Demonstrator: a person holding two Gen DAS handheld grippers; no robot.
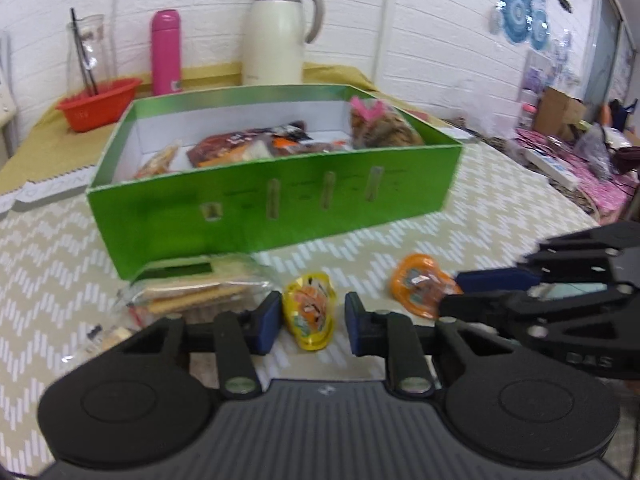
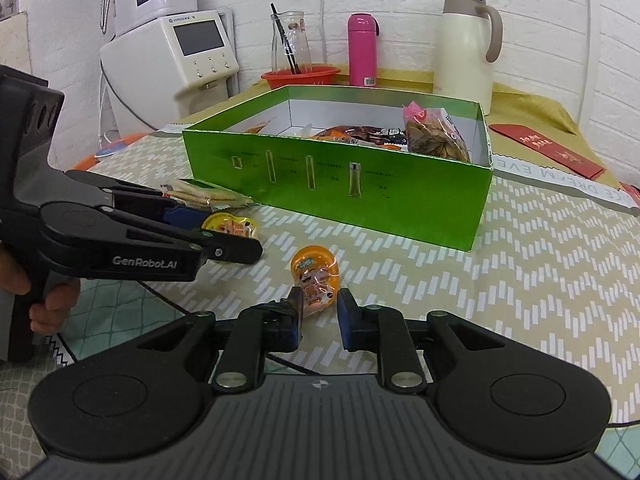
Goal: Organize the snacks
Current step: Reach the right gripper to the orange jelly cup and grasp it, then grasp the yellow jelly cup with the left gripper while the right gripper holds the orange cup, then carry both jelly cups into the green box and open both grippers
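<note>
The left gripper [image 1: 308, 322] is held low over the table [image 1: 460, 240], level, fingers pointing toward the green box [image 1: 276, 204]. Its jaws stand apart with a yellow jelly cup [image 1: 309, 316] lying on the cloth between the blue pads [image 1: 269, 320]; a gap shows on each side of the cup, so it is released, not clenched. In the right wrist view this same gripper [image 2: 224, 236] comes in from the left, a hand [image 2: 44, 300] wrapped around its grip.

The right gripper [image 2: 319, 312] is also low and level, aimed at the box [image 2: 340, 196] from the right. An orange jelly cup [image 2: 316, 276] lies tipped on the cloth with its near end between the pads [image 2: 345, 316]; the left pad seems to touch it, the right pad shows a small gap, so the jaws are open around it rather than gripping. From the left wrist view the right gripper's [image 1: 472, 284] tips reach the orange cup [image 1: 420, 288] from the right.

Counted on the cloth in front of the box: two jelly cups, one yellow and one orange, and one clear pack of biscuits [image 1: 200, 292] just beside the box's front wall. Inside the box: one bag of chips with a pink tag [image 2: 436, 136] at the right end, and several dark and orange packets [image 1: 248, 146] whose number cannot be told.

Behind the box stand one red basket [image 2: 300, 76] with a glass carafe [image 2: 290, 44], one pink flask [image 2: 362, 50] and one cream jug [image 2: 466, 48]
</note>
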